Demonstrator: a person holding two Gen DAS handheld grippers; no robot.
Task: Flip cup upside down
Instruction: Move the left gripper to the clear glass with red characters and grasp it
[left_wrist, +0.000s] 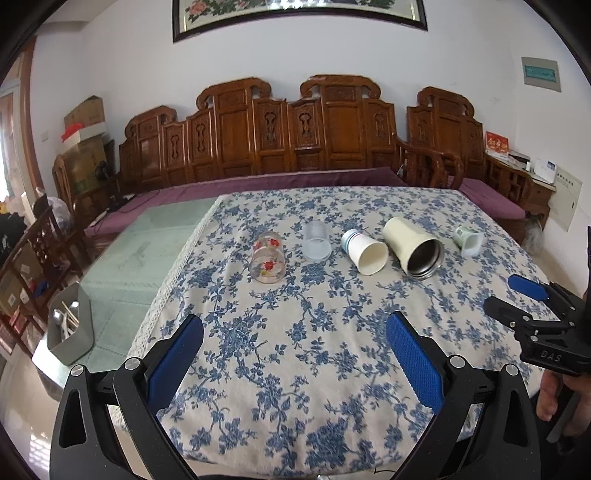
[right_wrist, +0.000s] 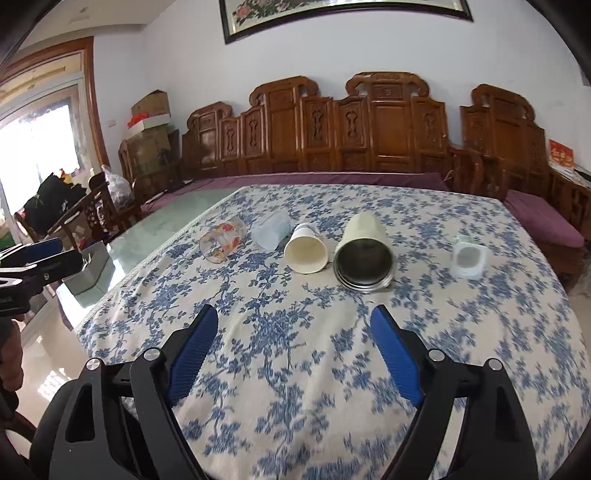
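Blue-flowered cloth (left_wrist: 295, 350) is spread on the table; five cups are laid on their sides in a row: flowered glass (left_wrist: 267, 258), clear cup (left_wrist: 317, 242), paper cup (left_wrist: 364, 251), big cream cup (left_wrist: 413, 245), small green cup (left_wrist: 468, 240). Left gripper (left_wrist: 295, 365) and right gripper (right_wrist: 293, 354) are held wide open, nothing gripped, well short of the row

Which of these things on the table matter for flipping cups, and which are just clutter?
For the job: flowered glass, clear plastic cup, paper cup, cream steel tumbler, small green-white cup, all lying on their sides.

Lying about: grey utensil holder, floral tablecloth.
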